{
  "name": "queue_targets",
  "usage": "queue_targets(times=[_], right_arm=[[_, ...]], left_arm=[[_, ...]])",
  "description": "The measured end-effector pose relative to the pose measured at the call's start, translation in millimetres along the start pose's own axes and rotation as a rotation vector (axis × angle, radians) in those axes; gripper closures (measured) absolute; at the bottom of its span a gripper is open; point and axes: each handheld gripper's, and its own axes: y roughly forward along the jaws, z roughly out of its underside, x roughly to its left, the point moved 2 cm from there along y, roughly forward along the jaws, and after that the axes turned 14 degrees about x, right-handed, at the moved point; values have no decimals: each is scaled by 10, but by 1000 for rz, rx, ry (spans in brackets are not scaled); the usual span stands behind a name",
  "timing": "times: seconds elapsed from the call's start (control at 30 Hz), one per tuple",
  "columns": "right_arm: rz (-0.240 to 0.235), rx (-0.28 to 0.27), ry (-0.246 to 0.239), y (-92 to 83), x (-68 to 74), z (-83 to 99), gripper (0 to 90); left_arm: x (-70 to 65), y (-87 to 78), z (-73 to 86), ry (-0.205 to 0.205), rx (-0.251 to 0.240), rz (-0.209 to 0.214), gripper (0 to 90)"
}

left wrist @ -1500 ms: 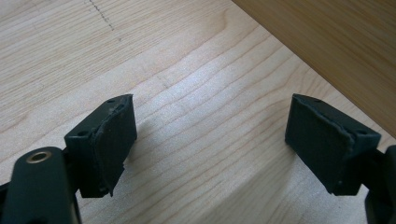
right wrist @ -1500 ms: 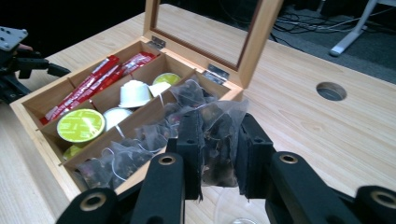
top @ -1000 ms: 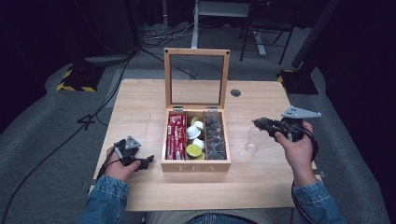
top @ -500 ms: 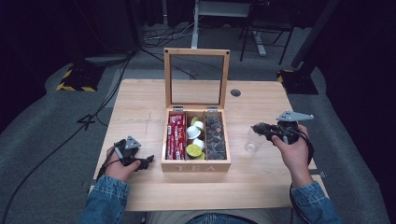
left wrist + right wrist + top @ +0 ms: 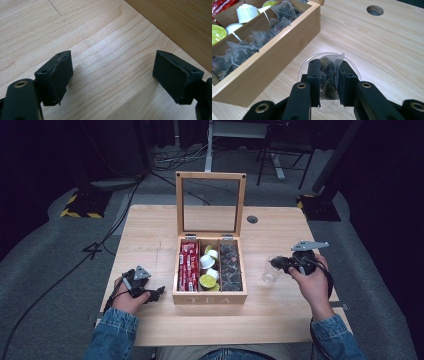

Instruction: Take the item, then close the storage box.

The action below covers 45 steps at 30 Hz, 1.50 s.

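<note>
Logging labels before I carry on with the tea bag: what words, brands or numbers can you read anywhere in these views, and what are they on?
"TEA": on the front wall of the open wooden box with the glass lid, high view.
Red sachets in the box's left compartment: white print, too small to read.
Green-topped and white capsules in the middle compartment: any print too blurred to read.
Nothing else carries legible text.

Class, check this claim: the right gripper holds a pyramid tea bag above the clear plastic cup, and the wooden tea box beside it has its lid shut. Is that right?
One detail is wrong: the wooden tea box has its glass-paned lid standing open, as the high view shows. The rest holds: the right gripper pinches a pyramid tea bag above the clear plastic cup.
</note>
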Motion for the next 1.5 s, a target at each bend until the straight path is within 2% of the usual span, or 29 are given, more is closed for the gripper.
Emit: queue_targets(times=[0.13, 0.27, 0.37, 0.67, 0.8, 1.07, 1.17, 1.5], right_arm=[[-2, 11, -2, 10, 6, 6, 725], [4, 15, 4, 16, -1, 11, 623], [13, -13, 16, -7, -5, 5, 530], [0, -48, 29, -32, -9, -31, 434], [-7, -81, 31, -68, -22, -86, 378], [-27, -129, 9, -228, -34, -305, 333], [-36, -158, -8, -294, -31, -444, 323], [-33, -187, -47, -332, 8, -765, 313]], left_arm=[[0, 0, 0, 0, 1, 0, 169], [-2, 3, -3, -4, 0, 1, 166], [0, 5, -6, -2, 1, 0, 163], [5, 10, -18, -5, 2, -1, 162], [13, 20, -35, -10, 2, -3, 162], [43, 29, -56, -2, 3, -2, 162], [45, 29, -57, -1, 4, -3, 162], [54, 31, -57, -20, 1, -11, 162]])
